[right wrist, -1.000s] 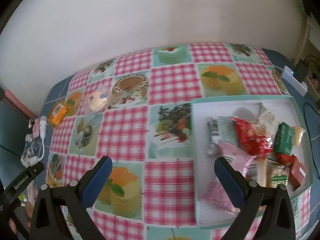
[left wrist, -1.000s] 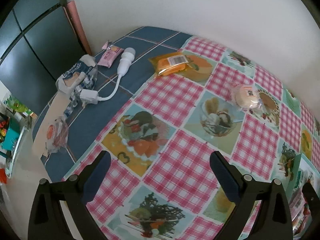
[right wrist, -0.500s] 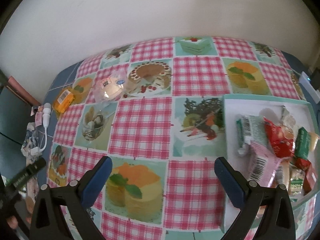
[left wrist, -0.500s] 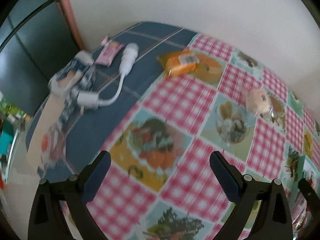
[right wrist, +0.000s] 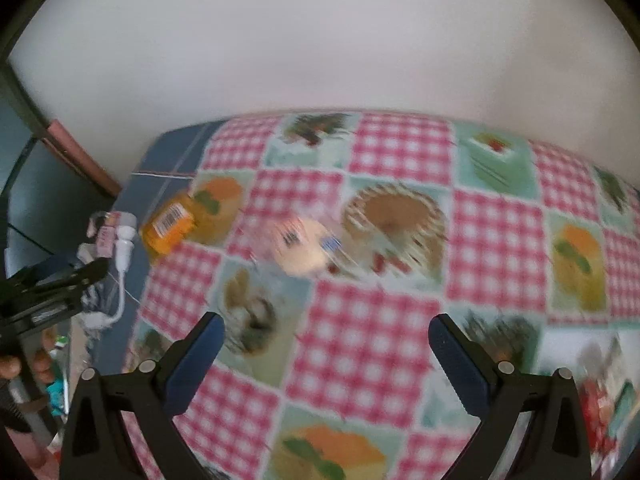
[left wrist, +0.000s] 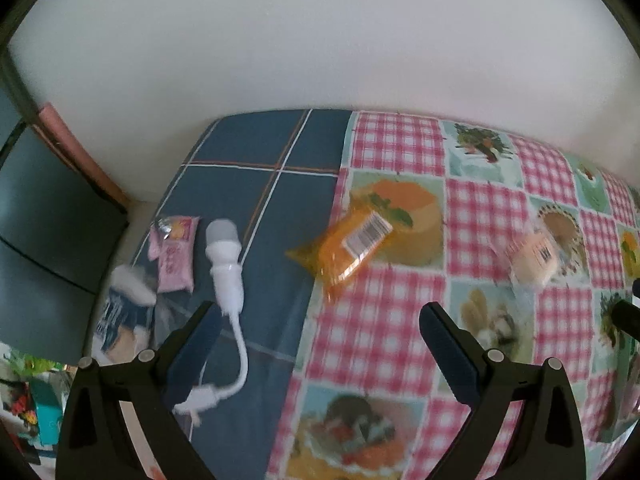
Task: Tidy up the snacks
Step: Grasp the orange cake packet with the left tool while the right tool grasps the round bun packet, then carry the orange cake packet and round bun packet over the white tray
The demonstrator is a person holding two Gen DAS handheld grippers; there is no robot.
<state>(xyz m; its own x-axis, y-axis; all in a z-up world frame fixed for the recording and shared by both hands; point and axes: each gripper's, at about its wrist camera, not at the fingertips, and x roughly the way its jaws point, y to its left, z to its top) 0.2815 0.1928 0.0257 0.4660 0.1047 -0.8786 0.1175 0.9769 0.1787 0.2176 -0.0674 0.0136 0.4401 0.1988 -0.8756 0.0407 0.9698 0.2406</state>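
The left gripper hangs above the tabletop with its jaws spread wide and nothing between them. In the left wrist view the orange snack packet lies at about 12 o'clock from the gripper, half on the blue checked cloth and half on the pink patterned cloth, with its barcode label facing up. The round pale snack in clear wrapping lies at 2 o'clock, well apart from the orange one. At 10 o'clock a small pink packet lies on the blue cloth, and just beside it, on its right, is a white plug-shaped device with a cable; the cable runs down behind the left finger. Near 9 o'clock there is a crumpled blue and white wrapper, blurred. The right gripper also has its jaws spread wide and empty, above the pink cloth. In the right wrist view, which is blurred, the round pale snack lies at 12 o'clock, the orange packet at 10 o'clock near the edge of the pink cloth, and the left gripper shows at 9 o'clock with a hand below it. At 4 o'clock the corner of a white tray holds several packets, which I cannot tell apart.
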